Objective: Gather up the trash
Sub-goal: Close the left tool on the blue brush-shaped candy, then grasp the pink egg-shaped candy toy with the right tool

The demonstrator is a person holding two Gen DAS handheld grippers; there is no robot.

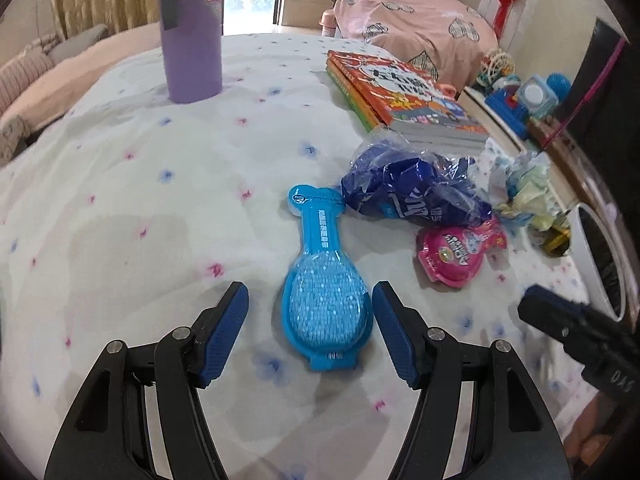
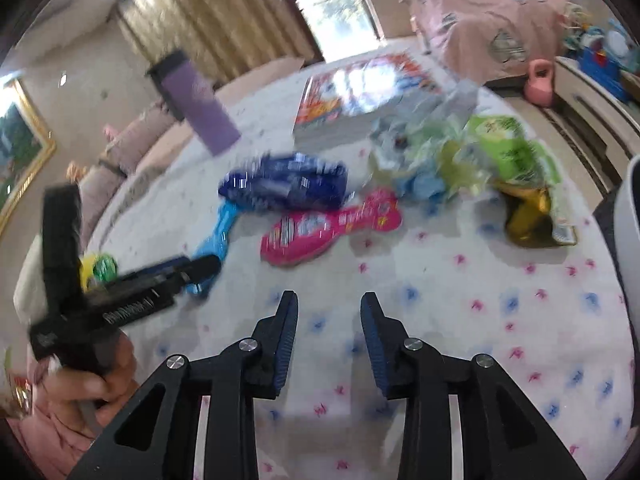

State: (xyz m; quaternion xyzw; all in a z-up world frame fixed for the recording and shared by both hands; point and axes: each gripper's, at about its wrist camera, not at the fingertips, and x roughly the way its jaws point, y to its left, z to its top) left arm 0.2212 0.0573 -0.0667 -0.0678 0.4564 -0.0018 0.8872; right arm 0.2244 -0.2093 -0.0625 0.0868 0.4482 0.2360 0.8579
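A blue spoon-shaped candy package (image 1: 324, 284) lies on the flowered tablecloth between the open fingers of my left gripper (image 1: 310, 300), its wide end nearest me. Right of it lie a crumpled dark blue wrapper (image 1: 412, 192) and a pink candy package (image 1: 452, 252). In the right wrist view my right gripper (image 2: 329, 308) is open and empty above bare cloth, short of the pink package (image 2: 328, 226), the dark blue wrapper (image 2: 284, 186) and the blue package (image 2: 216, 236). Crumpled green and pale wrappers (image 2: 496, 152) and a gold wrapper (image 2: 528, 216) lie at the far right.
A purple bottle (image 1: 192, 36) stands at the back left. A stack of books (image 1: 404, 96) lies at the back. A white bin (image 1: 600, 256) stands at the table's right edge. The left gripper also shows in the right wrist view (image 2: 132, 292).
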